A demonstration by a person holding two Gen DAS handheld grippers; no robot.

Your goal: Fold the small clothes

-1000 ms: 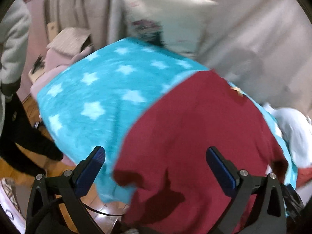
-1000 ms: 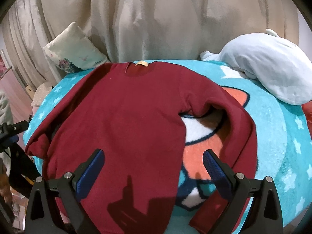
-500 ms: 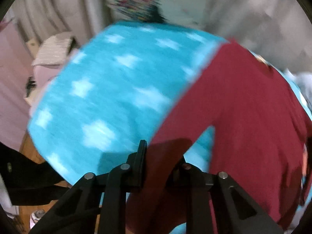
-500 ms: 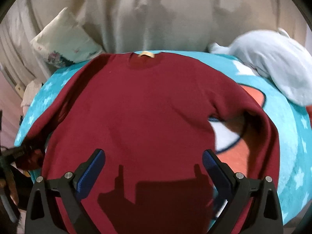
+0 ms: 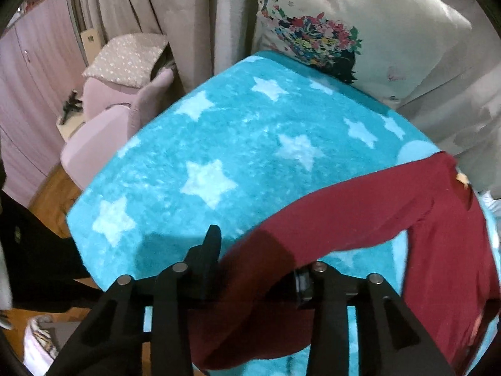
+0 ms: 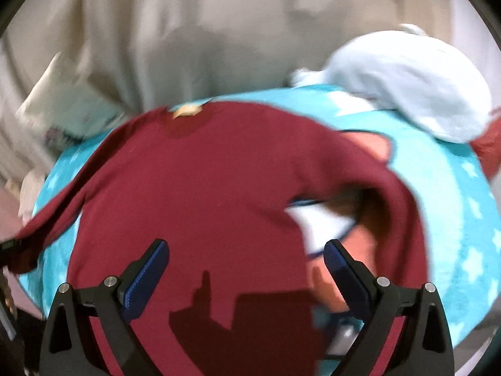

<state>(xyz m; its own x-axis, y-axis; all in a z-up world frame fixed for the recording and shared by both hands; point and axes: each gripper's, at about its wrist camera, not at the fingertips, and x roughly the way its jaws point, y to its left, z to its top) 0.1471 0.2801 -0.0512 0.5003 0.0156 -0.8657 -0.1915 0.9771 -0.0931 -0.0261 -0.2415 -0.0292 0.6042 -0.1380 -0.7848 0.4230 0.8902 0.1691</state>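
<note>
A dark red long-sleeved sweater (image 6: pixel 200 194) lies face up on a turquoise star blanket (image 5: pixel 219 156), its collar tag (image 6: pixel 186 110) at the far side. My left gripper (image 5: pixel 253 269) is shut on the cuff end of the sweater's left sleeve (image 5: pixel 328 219), holding it stretched out from the body over the blanket. My right gripper (image 6: pixel 245 264) is open, hovering above the lower body of the sweater, blue pads (image 6: pixel 147 275) apart. The right sleeve (image 6: pixel 397 206) lies bent over the blanket's cartoon print.
A floral white pillow (image 5: pixel 350 25) and beige curtains (image 6: pixel 219 31) stand at the back. A pale blue plush (image 6: pixel 413 81) lies at the back right. A pink chair (image 5: pixel 106 125) stands beyond the blanket's left edge, over wooden floor (image 5: pixel 50 194).
My left gripper closed on the left sleeve cuff and pulled it outward, stretching the sleeve. My right gripper moved lower and closer over the sweater's body, staying open.
</note>
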